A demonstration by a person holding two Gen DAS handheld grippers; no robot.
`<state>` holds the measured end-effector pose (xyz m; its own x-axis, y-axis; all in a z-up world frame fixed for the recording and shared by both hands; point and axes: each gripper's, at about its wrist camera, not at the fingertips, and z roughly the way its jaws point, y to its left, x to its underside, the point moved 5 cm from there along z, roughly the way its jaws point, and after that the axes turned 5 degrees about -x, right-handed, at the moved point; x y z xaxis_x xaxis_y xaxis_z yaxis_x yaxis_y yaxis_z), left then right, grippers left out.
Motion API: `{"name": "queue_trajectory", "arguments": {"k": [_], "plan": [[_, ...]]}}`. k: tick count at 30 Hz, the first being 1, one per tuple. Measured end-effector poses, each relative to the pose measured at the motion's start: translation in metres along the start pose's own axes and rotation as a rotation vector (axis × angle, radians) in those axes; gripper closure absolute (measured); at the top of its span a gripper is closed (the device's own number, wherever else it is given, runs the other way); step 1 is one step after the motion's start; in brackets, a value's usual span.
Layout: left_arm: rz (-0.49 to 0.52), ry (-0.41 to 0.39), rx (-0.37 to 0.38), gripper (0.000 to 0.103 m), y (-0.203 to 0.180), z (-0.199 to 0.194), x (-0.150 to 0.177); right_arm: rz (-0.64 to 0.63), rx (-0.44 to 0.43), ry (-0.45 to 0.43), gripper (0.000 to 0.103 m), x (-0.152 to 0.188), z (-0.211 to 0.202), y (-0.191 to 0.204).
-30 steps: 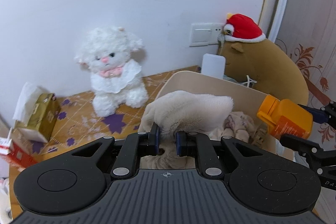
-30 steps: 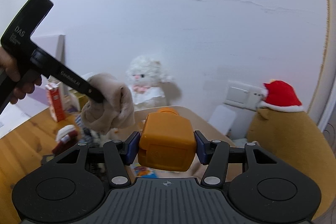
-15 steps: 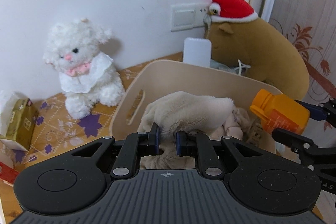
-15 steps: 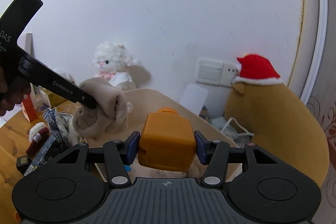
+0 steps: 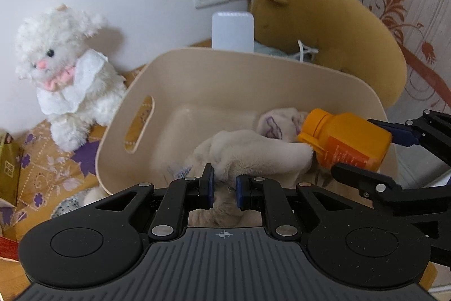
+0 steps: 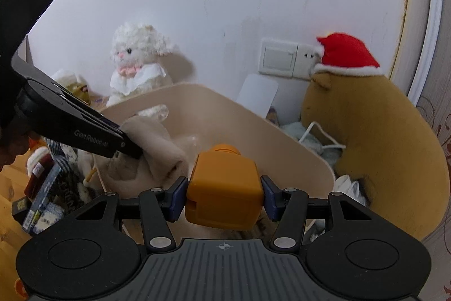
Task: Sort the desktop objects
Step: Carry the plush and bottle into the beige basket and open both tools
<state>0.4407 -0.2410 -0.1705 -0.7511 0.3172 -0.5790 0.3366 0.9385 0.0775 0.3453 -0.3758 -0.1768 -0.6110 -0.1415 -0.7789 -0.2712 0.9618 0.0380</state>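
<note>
The beige oval plastic bin [image 5: 197,81] with a slot handle in its left wall stands hemmed in by the fluffy white plush lamb [image 5: 67,69] on its left and the brown plush animal in a red hat [image 5: 332,27] at its far right, its far-left floor bare while soft items fill the near right. The left gripper [image 5: 224,189] has its jaws narrowed to a small gap, pinching the cream fleece cloth [image 5: 253,151] just above the bin's near part. The right gripper [image 6: 224,198] has its jaws spread wide, clamping the orange plastic bottle [image 6: 224,188] by its sides, cap pointing far over the bin and touching the cloth.
</note>
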Motion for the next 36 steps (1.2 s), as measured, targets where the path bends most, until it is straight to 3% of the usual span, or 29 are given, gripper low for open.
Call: {"name": "queue_trajectory", "arguments": {"k": [7, 8, 10, 13, 22, 25, 27, 36], "plan": [[-0.018, 0.053, 0.037, 0.087, -0.002, 0.003, 0.001, 0.052, -0.047, 0.088, 0.051, 0.009, 0.015, 0.000], [-0.023, 0.061, 0.043, 0.083, -0.002, 0.004, 0.001, 0.059, -0.046, 0.102, 0.051, 0.010, 0.016, -0.001], [-0.031, 0.062, 0.060, 0.058, -0.003, 0.002, 0.002, 0.070, -0.043, 0.119, 0.051, 0.012, 0.019, -0.001], [-0.034, 0.059, 0.055, 0.043, -0.002, 0.000, 0.003, 0.091, -0.047, 0.146, 0.052, 0.015, 0.020, -0.003], [-0.024, 0.052, 0.050, 0.037, -0.003, -0.010, 0.002, 0.078, -0.061, 0.131, 0.033, 0.010, 0.008, 0.001], [-0.033, 0.039, 0.046, 0.036, -0.001, -0.016, 0.003, 0.081, -0.058, 0.118, 0.024, 0.006, 0.003, 0.003], [-0.042, 0.030, 0.045, 0.034, 0.001, -0.021, 0.003, 0.099, -0.061, 0.111, 0.012, 0.005, 0.001, 0.003], [-0.070, 0.018, 0.023, 0.032, 0.014, -0.037, 0.010, 0.152, -0.067, 0.078, 0.000, -0.007, -0.007, 0.009]]}}
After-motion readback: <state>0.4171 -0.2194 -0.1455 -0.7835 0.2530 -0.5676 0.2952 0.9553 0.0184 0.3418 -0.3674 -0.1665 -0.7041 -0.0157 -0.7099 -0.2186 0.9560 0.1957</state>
